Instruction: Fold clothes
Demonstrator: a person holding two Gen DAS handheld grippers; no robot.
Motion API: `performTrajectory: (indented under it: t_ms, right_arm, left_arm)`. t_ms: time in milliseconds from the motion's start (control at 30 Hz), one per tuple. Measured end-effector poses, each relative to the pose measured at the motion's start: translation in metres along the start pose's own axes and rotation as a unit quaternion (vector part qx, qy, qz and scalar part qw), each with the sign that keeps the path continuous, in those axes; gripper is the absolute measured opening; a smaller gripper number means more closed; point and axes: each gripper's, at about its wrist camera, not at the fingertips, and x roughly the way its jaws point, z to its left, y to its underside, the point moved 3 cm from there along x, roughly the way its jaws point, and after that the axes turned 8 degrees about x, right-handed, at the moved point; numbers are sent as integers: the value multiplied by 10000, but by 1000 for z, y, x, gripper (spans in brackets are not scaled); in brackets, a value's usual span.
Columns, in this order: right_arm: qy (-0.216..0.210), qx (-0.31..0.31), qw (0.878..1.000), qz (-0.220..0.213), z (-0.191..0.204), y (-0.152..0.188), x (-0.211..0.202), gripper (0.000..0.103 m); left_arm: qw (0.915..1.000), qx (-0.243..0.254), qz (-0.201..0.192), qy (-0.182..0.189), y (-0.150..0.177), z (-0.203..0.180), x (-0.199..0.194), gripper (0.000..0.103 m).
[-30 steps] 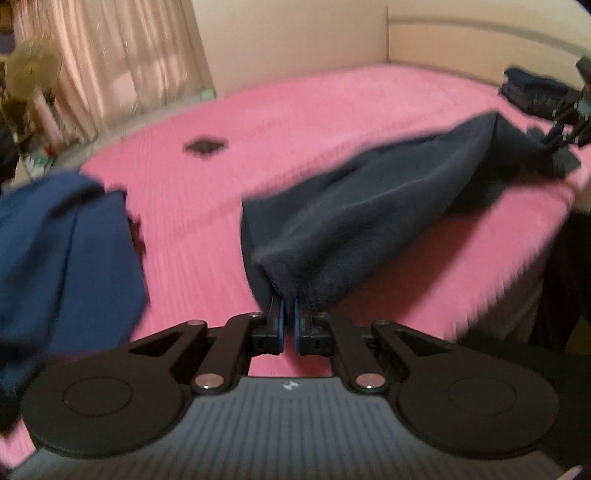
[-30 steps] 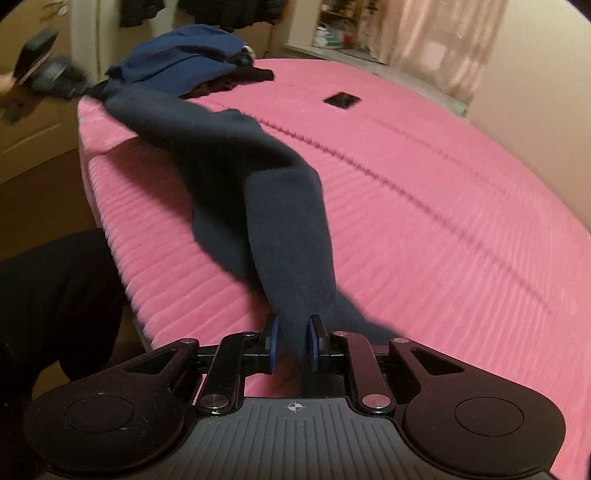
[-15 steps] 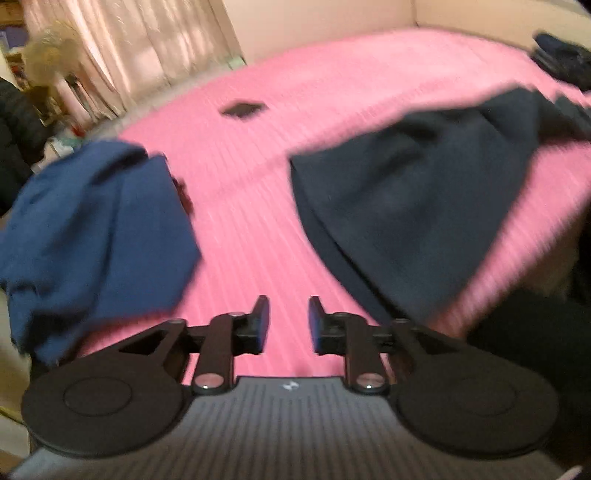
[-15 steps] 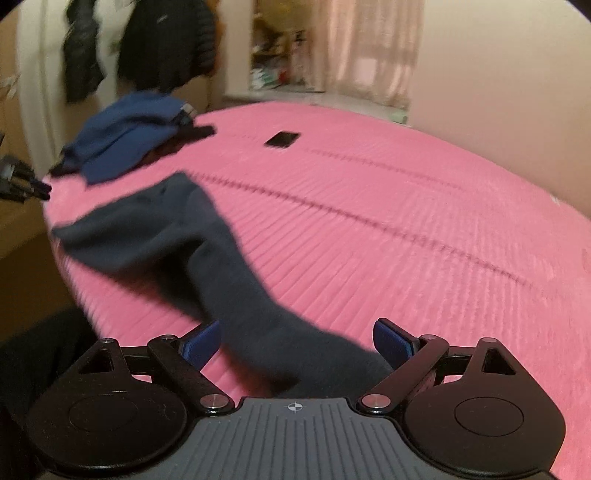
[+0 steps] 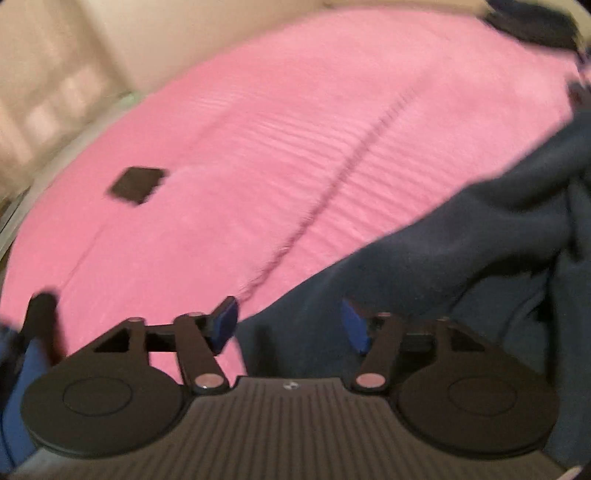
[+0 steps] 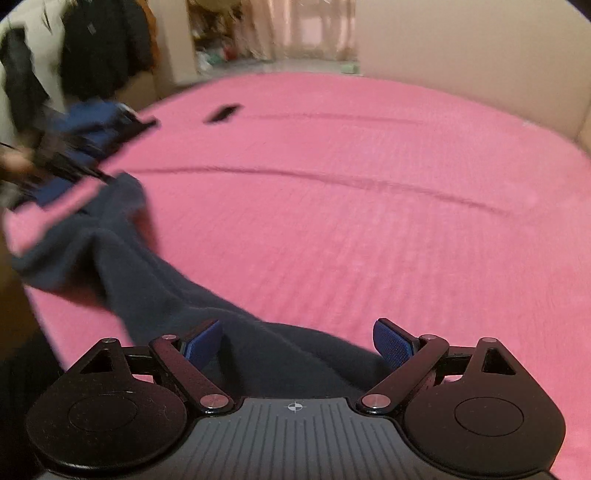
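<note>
Both wrist views low over pink bed [image 5: 295, 129], sharing dark garment [image 6: 166, 295].

Black grippers, ribbed grey housings, blue-padded fingers [image 6: 393, 345].

Bedroom: pink-covered bed [image 6: 369, 221], hanging coats [image 6: 103, 48], curtains [image 6: 303, 26].

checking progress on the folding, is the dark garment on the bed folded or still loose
Loose, not folded: the dark garment lies in a long rumpled strip across the pink bed, with no neat creases.
</note>
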Motion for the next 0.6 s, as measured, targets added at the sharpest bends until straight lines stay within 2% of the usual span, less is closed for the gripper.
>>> performTrajectory:
  t_ms: [67,100,200,300,400,467,567,600]
  right_arm:
    - [-335,-98,9994,82,5,-2,2,92]
    - [-372,-238,9989,151,9,-2,6,92]
    - [-492,-629,9959,414,19,-2,24,92]
    - [-595,-860,9926,614,24,0,40,92]
    - [-638,-1018,9898,764,28,0,54,92]
    - [-710,-1032,9889,798,29,-1,59,92]
    - [-859,-825,9902,734,30,-7,62,91]
    - [-989,-690,9905,659,30,-10,60,91]
  left_arm:
    - [9983,451,275,255,-2,-4,18,64]
    - [9968,630,375,332,-2,-6,25,65]
    - [9945,897,420,350,1,-6,31,72]
    - [9907,1216,514,339,1,-8,34,73]
    - [9883,1316,625,443,-1,-6,40,77]
    - [9895,1069,766,593,-4,1,45,78]
    - [9905,476,918,906,-5,11,50,58]
    - [9903,430,882,979,-5,11,47,31]
